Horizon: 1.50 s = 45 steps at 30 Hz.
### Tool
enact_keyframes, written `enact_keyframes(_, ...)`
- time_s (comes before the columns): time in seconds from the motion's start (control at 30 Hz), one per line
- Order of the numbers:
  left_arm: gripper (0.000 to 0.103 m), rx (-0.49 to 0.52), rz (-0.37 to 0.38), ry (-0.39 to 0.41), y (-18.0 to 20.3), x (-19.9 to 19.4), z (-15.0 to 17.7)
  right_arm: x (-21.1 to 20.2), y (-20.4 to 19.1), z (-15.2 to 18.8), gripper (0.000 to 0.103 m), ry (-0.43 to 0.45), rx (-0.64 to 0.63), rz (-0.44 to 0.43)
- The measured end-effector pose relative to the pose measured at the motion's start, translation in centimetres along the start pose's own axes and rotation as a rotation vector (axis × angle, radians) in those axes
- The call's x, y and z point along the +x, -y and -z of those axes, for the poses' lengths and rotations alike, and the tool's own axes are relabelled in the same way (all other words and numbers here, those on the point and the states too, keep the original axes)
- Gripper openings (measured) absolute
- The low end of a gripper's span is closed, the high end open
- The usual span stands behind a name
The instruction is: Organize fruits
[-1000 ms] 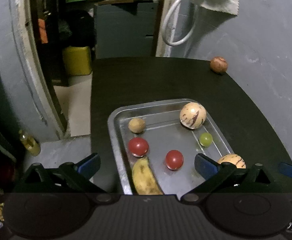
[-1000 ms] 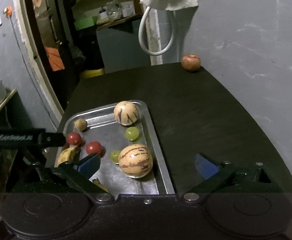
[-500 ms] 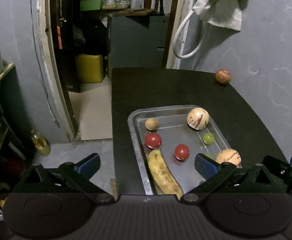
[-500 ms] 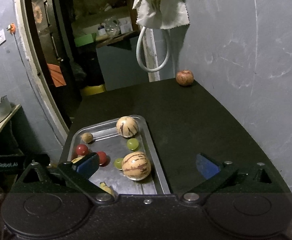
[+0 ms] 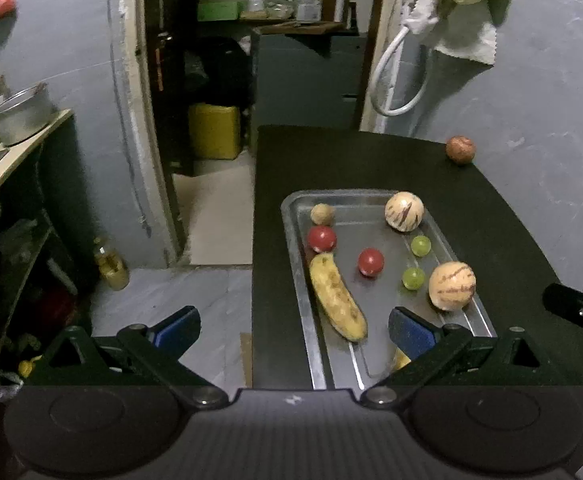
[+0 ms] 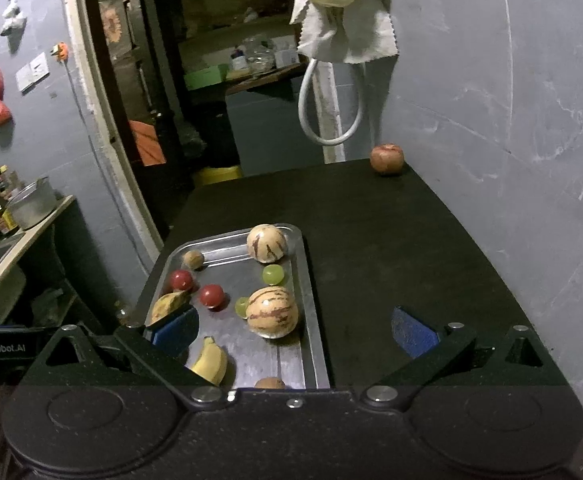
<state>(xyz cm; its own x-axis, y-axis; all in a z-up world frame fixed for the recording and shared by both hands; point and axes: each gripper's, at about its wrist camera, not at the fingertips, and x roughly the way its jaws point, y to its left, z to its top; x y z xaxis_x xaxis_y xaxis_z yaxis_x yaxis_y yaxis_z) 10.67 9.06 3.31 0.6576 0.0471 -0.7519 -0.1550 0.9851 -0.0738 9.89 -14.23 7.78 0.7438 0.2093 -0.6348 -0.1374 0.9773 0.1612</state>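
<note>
Right wrist view: your right gripper (image 6: 295, 326) stands wide, its body cutting off the tray (image 6: 314, 320) and one brown fruit (image 6: 269, 383). Left gripper (image 5: 293, 326) equally wide, empty. Apple (image 6: 386, 158) sits apart on the dark table (image 6: 391, 240).

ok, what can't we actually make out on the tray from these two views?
- Tray near end: both views, cut off by the gripper bodies.
- Brown fruit: right wrist view, mostly hidden behind the right gripper body; type unclear.
- Spotted banana: right wrist view, lower part covered by a finger pad.
- Yellow banana: left wrist view, only a sliver beside the left gripper finger.
</note>
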Motion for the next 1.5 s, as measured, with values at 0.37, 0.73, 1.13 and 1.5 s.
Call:
enact_keyframes(0.37,0.102,0.004,-0.042,0.01,1.5,-2.9,2.4,-2.0,1.0,1.1,0.102,-0.023,-0.023,-0.058)
enact_keyframes(0.73,0.103,0.013,-0.067,0.024,2.4,-4.7,3.9,-3.6,1.4,1.8,0.102,0.014,-0.028,-0.07)
enact_keyframes(1.13,0.103,0.043,-0.098,0.014,2.2,-5.7,5.2,-4.8,1.6,2.9,0.102,0.05,-0.045,-0.066)
enact_keyframes(1.5,0.103,0.053,-0.09,0.03,2.3,-7.1,7.0,-7.0,2.2,4.0,0.102,0.073,-0.082,-0.078)
